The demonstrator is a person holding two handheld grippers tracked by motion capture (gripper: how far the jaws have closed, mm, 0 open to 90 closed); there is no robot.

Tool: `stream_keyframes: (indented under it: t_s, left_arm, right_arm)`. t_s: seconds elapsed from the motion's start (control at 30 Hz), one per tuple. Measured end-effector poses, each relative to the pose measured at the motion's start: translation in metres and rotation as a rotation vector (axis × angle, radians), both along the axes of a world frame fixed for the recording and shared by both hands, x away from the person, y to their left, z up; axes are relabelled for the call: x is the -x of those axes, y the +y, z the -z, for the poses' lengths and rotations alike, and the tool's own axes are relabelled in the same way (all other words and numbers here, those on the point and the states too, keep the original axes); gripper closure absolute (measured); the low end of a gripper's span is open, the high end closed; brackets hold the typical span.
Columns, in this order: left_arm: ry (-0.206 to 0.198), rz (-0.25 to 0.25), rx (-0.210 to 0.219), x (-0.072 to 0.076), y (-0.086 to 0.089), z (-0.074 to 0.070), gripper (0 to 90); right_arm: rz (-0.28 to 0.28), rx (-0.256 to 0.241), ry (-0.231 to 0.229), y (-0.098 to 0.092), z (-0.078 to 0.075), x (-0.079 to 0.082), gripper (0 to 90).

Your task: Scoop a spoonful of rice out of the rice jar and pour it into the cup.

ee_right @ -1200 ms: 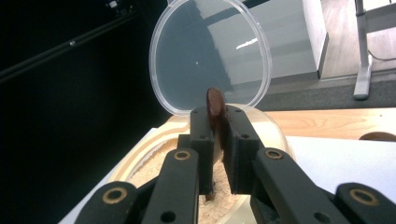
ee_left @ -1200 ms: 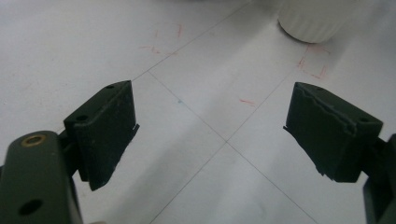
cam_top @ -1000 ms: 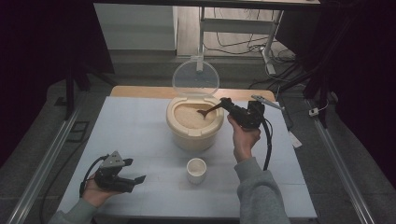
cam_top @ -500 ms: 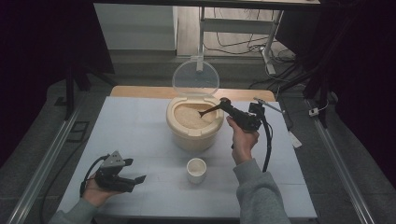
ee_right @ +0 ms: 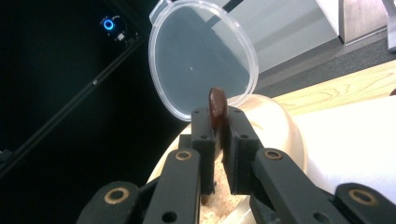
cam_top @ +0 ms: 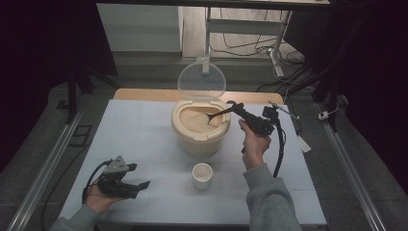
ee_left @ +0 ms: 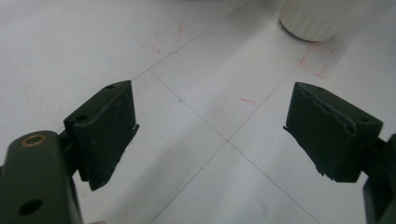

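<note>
The right claw point(cam_top: 239, 111) is clamped on the handle of a dark spoon point(cam_top: 219, 114), whose long axis slants down and away from the claw into the beige bin point(cam_top: 198, 134) — its bowl sits in the pale grain point(cam_top: 192, 120) that fills the bin. The clear lid point(cam_top: 201, 80) stands hinged up behind. A small white cup point(cam_top: 202, 175), apparently empty, waits on the table point(cam_top: 144, 130) just in front of the bin, nearer the right hand. The left claw point(cam_top: 139, 186) rests wide apart — holding nothing — low over the table's near left.
</note>
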State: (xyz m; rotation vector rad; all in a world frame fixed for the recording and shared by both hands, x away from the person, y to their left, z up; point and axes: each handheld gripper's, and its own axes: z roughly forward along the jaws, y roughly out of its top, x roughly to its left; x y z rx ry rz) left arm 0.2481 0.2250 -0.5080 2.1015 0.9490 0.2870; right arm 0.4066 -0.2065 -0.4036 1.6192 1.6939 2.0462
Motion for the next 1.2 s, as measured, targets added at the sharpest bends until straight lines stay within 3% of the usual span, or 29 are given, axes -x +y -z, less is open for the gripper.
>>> stream_keyframes:
  t_s: [0.37, 0.7, 1.2]
  left_arm:
    - [0.002, 0.003, -0.002, 0.000, 0.000, 0.000, 16.0]
    - [0.002, 0.006, -0.002, 0.000, -0.001, 0.000, 16.1]
    - [0.004, 0.007, -0.005, -0.001, -0.001, 0.001, 16.3]
  right_arm:
    - [0.015, -0.096, 0.040, -0.013, -0.002, 0.000, 83.5]
    - [-0.004, -0.130, 0.080, -0.018, -0.002, 0.000, 83.6]
    - [-0.010, -0.163, 0.085, -0.023, -0.005, 0.002, 83.5]
